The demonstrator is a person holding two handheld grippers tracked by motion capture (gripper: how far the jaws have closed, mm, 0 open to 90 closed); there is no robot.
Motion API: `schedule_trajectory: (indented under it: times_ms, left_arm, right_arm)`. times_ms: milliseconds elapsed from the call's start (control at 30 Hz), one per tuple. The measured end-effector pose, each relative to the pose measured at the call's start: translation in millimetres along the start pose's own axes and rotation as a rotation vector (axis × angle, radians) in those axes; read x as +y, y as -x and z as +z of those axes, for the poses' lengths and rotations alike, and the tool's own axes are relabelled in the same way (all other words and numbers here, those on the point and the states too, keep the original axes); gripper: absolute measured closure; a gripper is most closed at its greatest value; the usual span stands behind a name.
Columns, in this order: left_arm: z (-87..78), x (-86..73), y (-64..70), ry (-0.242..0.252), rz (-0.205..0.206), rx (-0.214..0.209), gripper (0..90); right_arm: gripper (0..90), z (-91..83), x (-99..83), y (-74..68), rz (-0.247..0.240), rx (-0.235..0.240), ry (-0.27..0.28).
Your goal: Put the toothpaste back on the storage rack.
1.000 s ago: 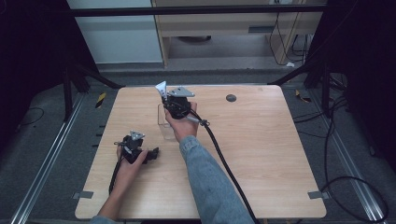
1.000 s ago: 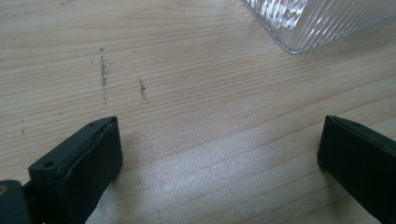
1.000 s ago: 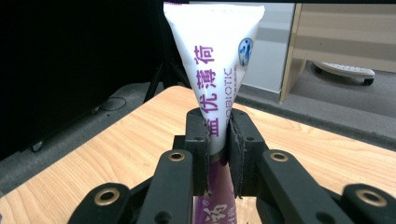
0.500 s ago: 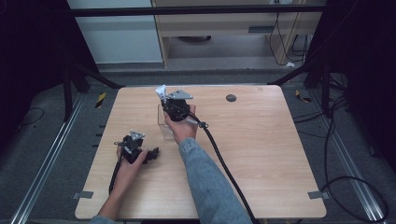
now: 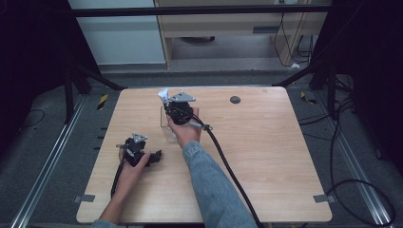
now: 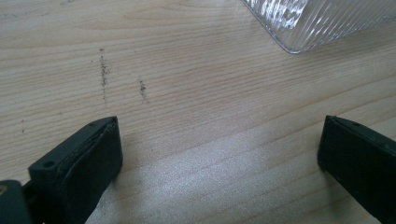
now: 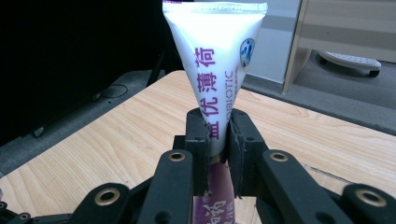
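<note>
My right gripper [image 7: 217,140] is shut on a white toothpaste tube [image 7: 215,60] with purple lettering, held upright with its crimped end up. From the high view the right gripper [image 5: 167,102] holds the tube [image 5: 163,96] over a clear ribbed glass cup [image 5: 167,127] at the table's middle left. My left gripper [image 5: 153,158] rests low on the wooden table [image 5: 266,156] at the front left, jaws wide open with nothing between them. In the left gripper view [image 6: 219,154] a corner of the ribbed glass cup [image 6: 308,21] lies ahead at the top right.
A small dark round hole [image 5: 235,99] sits in the table's far right part. The right gripper's black cable [image 5: 228,166] trails across the table toward the front edge. Black frame legs and floor cables surround the table.
The right gripper with the tube has shifted slightly left, closer over the glass cup. The left gripper has stayed put.
</note>
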State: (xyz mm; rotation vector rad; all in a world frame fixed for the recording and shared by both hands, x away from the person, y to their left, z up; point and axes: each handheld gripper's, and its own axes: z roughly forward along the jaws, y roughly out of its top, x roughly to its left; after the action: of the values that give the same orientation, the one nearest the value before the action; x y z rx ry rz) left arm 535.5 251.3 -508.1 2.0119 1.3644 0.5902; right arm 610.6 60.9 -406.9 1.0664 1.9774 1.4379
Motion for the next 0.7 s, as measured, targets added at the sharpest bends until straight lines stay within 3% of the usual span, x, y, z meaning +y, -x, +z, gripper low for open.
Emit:
schedule_trajectory:
  times_ms: [700]
  left_arm:
    - [0.0, 0.1, 0.0, 0.0, 0.0, 0.0, 0.0]
  right_arm:
    - [79.5, 3.9, -7.1, -2.8, -0.007, 0.011, -0.029]
